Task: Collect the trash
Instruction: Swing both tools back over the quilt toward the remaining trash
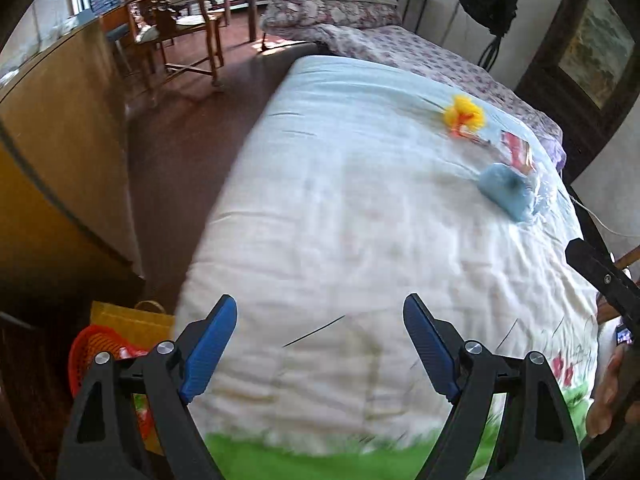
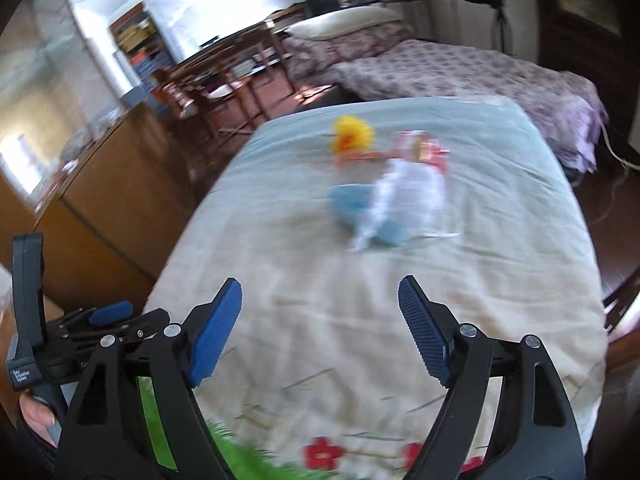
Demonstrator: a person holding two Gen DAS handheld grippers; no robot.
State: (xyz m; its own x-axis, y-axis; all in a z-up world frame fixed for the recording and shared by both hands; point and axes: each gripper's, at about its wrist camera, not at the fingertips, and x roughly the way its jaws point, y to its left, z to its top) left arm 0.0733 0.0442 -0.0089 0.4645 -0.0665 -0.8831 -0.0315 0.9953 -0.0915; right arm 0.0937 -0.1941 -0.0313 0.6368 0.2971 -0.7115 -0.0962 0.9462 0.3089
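A: Starting at the left, why is that orange basket (image 1: 86, 354) parked on the floor by the bed corner, with a yellow bag (image 1: 132, 320) behind it?

B: My guess is it's the bin for the trash. It sits right under the left gripper (image 1: 320, 344), an easy reach from the bedside.

A: And that claw is holding nothing?

B: Nothing. Its blue pads are spread wide over the bare white bedspread (image 1: 320, 200). The right gripper (image 2: 320, 326) is the same: spread apart, empty, hanging over the near end of the bed.

A: So where is the trash?

B: Further up the bed, well apart from both claws. In the left view, a yellow tuft (image 1: 464, 114), then a red wrapper (image 1: 516, 146), then a pale blue lump (image 1: 506, 196), bunched toward the right edge.

A: The right view shows something white there too.

B: Yes, a crinkly clear or white bag (image 2: 408, 196) lying across the blue lump, though it's blurred. Open jaws pointed that way suggest a reach for that pile.
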